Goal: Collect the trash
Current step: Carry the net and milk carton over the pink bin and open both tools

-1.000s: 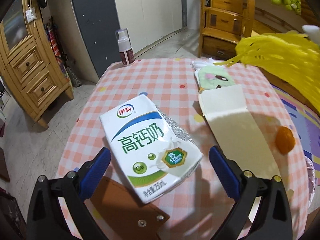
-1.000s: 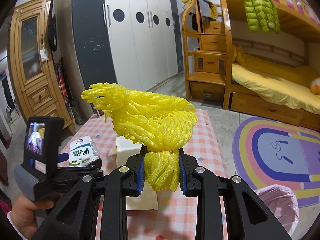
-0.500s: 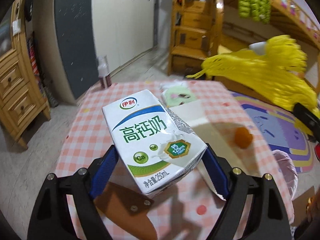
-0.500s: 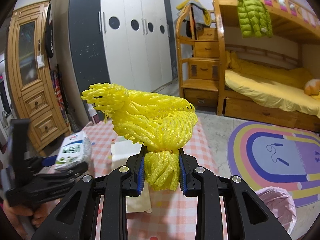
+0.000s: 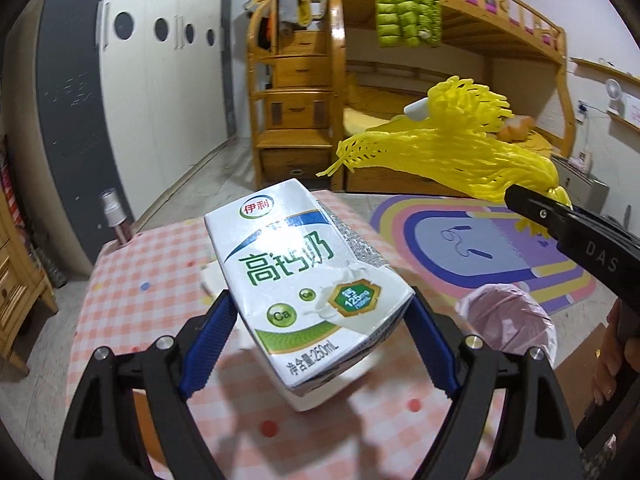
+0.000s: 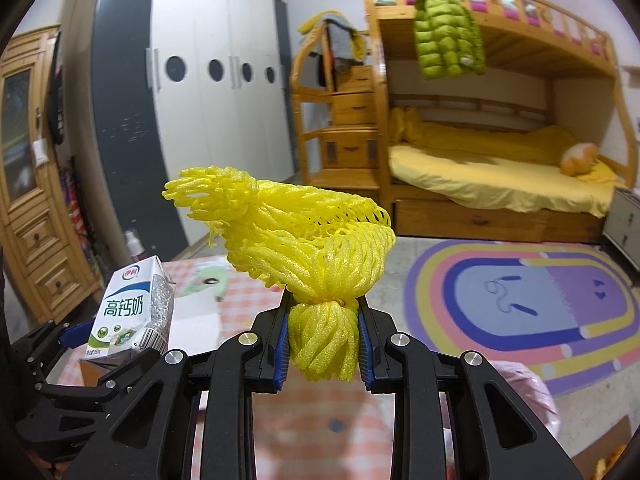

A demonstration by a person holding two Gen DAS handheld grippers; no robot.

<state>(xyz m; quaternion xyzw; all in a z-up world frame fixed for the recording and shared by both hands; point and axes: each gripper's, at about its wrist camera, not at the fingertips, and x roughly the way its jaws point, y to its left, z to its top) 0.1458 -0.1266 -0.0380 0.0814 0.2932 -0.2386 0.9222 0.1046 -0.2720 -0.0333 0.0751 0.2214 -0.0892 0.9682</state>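
My left gripper [image 5: 318, 334] is shut on a white, blue and green milk carton [image 5: 304, 280] and holds it lifted above the checked table [image 5: 140, 292]. The carton also shows in the right wrist view [image 6: 130, 312], at the left. My right gripper [image 6: 322, 340] is shut on a yellow foam fruit net [image 6: 292, 236], held in the air above the table's right side. The net shows in the left wrist view [image 5: 444, 156] at the upper right. A pink trash bag [image 5: 508, 320] sits beyond the table's right edge, below both grippers.
A spray bottle [image 5: 114, 216] stands at the table's far left corner. White paper [image 6: 200, 312] lies on the table under the carton. A striped rug [image 6: 540, 300], a wooden bunk bed [image 6: 500, 160] and a wardrobe [image 6: 208, 100] lie beyond.
My left gripper closed on the milk carton, lifted it off the table and swung right toward the pink bag. My right gripper kept hold of the foam net and drifted right.
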